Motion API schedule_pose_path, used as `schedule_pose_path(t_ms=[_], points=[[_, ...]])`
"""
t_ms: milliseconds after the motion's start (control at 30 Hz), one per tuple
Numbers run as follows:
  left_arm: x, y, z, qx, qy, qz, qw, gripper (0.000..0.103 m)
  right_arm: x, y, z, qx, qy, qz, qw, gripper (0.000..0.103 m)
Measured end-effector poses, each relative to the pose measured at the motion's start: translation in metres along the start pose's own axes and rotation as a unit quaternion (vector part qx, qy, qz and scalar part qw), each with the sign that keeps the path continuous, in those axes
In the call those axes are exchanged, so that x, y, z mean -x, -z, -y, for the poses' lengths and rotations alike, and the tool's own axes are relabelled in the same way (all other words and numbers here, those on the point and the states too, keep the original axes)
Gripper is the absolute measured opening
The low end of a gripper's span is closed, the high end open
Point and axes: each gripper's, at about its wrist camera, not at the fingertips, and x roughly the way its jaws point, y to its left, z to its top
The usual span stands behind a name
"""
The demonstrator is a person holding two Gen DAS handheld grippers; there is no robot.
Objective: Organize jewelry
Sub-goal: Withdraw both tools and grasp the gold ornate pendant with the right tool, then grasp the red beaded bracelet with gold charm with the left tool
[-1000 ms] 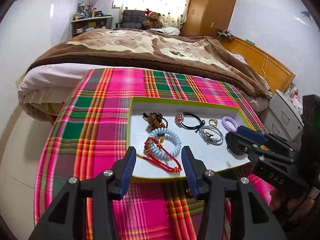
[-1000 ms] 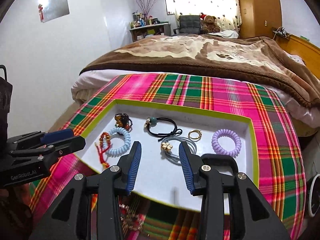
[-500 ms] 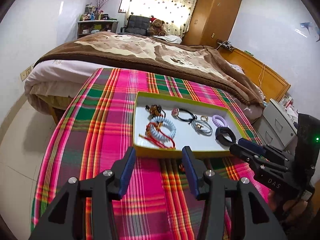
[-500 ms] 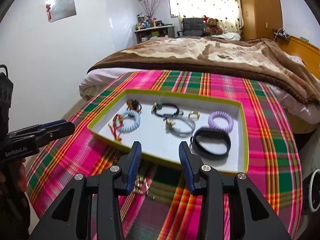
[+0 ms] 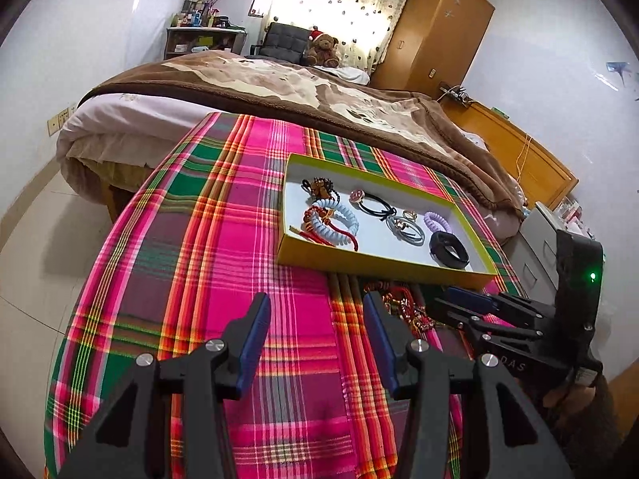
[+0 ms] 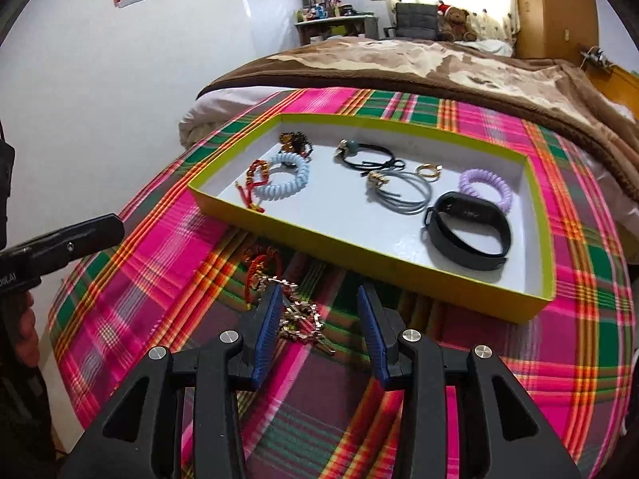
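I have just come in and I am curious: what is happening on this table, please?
A person is sorting jewelry with two handheld grippers. Most pieces already lie in the green-edged tray, among them a black band and a purple coil tie. The right gripper hangs open over a tangled pile of chains on the plaid cloth. The left gripper is open, holding nothing.

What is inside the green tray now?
The tray holds a black band, purple coil, blue coil, ring and cords. The red cord partly hides under the blue coil.
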Motion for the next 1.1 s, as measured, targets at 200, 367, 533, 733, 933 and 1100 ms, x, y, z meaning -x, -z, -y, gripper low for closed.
schedule_pose_path(t_ms=[200, 367, 533, 733, 933, 1100], points=[[0.0, 0.005, -0.001, 0.003, 0.004, -0.005, 1.0, 0.05, -0.013, 0.001, -0.011, 0.024, -0.016, -0.025, 0.999, 0.04], [0.0, 0.005, -0.003, 0.005, 0.003, -0.006, 1.0, 0.05, -0.017, 0.001, -0.014, 0.029, -0.017, -0.032, 0.999, 0.04], [-0.002, 0.007, -0.004, 0.006, 0.005, -0.011, 0.9999, 0.05, -0.015, 0.002, -0.014, 0.026, -0.011, -0.032, 0.999, 0.04], [-0.003, 0.01, -0.004, 0.006, 0.003, -0.015, 0.9999, 0.05, -0.01, 0.004, -0.022, 0.043, 0.011, -0.027, 0.999, 0.028], [-0.003, 0.012, -0.004, 0.008, 0.003, -0.017, 0.9998, 0.05, -0.005, 0.009, -0.02, 0.043, 0.022, -0.028, 0.998, 0.019], [-0.004, 0.013, -0.003, 0.006, 0.004, -0.019, 0.9998, 0.05, 0.005, 0.012, -0.014, 0.028, 0.04, -0.014, 0.999, 0.005]])
